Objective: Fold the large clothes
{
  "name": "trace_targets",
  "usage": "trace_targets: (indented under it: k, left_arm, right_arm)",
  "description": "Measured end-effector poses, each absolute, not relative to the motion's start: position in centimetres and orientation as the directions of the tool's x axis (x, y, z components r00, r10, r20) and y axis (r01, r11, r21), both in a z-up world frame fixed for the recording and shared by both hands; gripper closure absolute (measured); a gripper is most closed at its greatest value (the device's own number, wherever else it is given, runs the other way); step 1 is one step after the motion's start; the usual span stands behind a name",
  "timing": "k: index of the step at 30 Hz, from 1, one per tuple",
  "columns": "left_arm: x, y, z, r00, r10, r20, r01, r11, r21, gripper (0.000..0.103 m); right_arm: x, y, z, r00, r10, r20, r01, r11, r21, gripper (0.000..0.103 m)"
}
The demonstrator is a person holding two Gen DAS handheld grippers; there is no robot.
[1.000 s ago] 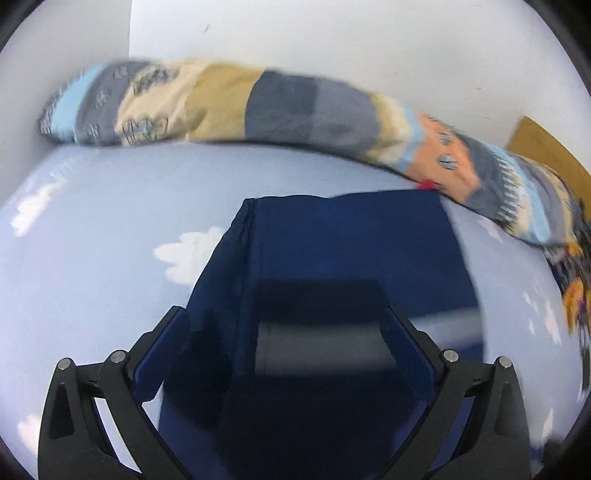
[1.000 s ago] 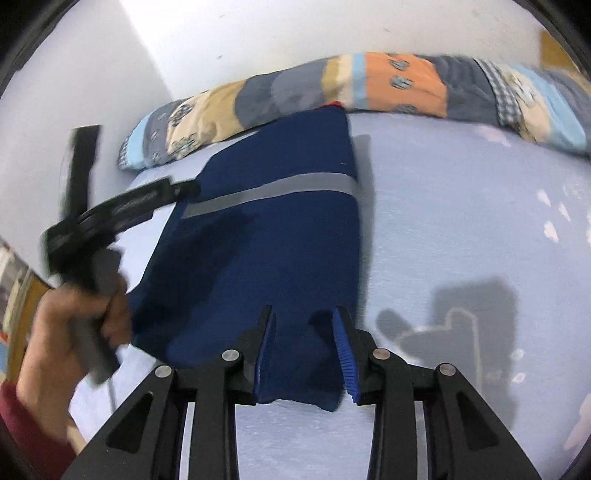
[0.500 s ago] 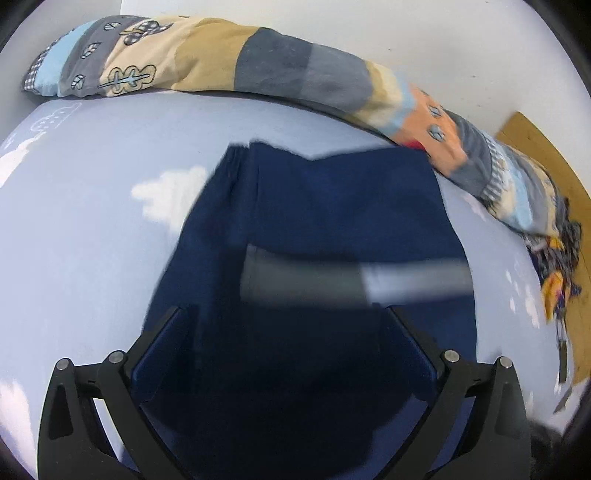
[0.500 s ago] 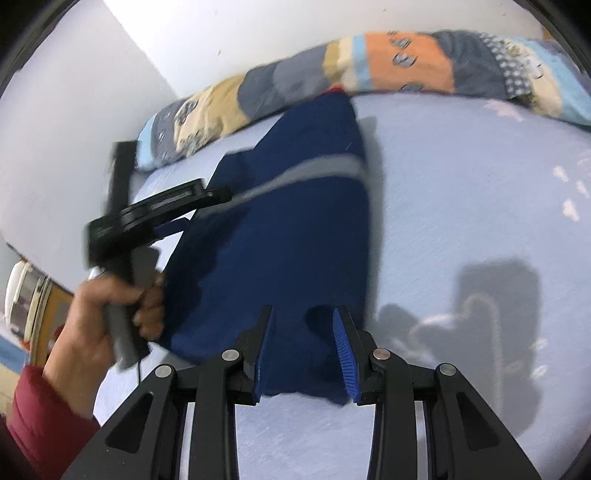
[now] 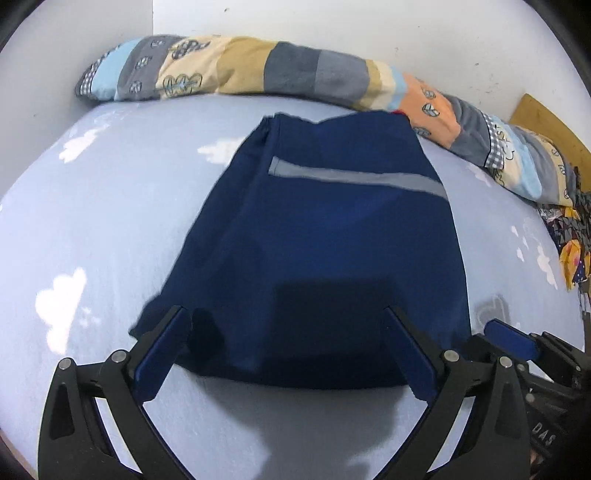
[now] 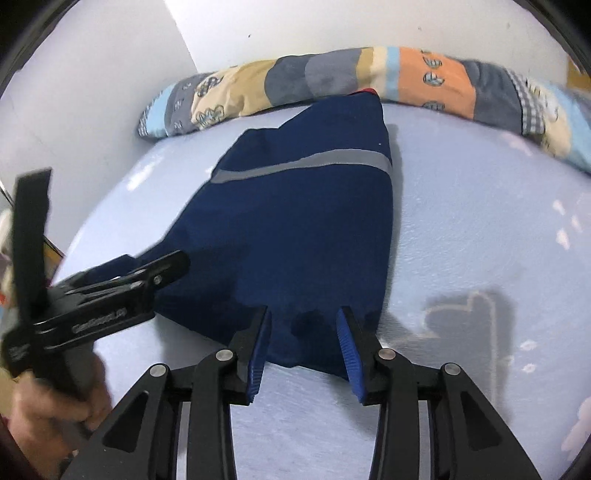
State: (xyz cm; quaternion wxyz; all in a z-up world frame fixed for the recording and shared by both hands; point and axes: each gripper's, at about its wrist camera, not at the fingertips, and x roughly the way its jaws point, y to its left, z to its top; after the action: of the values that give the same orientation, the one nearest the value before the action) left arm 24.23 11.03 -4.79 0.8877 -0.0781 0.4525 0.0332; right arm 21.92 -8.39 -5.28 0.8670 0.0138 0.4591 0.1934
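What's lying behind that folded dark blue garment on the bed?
Behind the folded navy garment with a grey stripe lies a long patchwork bolster cushion against the white wall. A red scrap peeks out there; the rest is covered.

Black angular left gripper [image 5: 288,347] frames, blue ribbed pads, silver pivot screws, dark red sleeve [image 6: 11,454]
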Motion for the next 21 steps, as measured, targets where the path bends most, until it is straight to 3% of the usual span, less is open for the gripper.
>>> trace_targets:
  k: [6, 21]
  left_arm:
    - [24.8, 11.3, -8.3, 0.538, 0.080, -0.839, -0.150, 0.989, -0.002, 0.000]
    - [25.4, 11.4, -9.6, 0.519, 0.071, -0.852, -0.134, 0.991, 0.000, 0.000]
  right_arm:
    - [21.6, -6.0, -5.5, 0.522, 0.310, -0.795, -0.378, 0.919, 0.111, 0.065]
    - [23.0, -4.3, -7.7, 0.512, 0.235, -0.826, -0.365, 0.930, 0.038, 0.065]
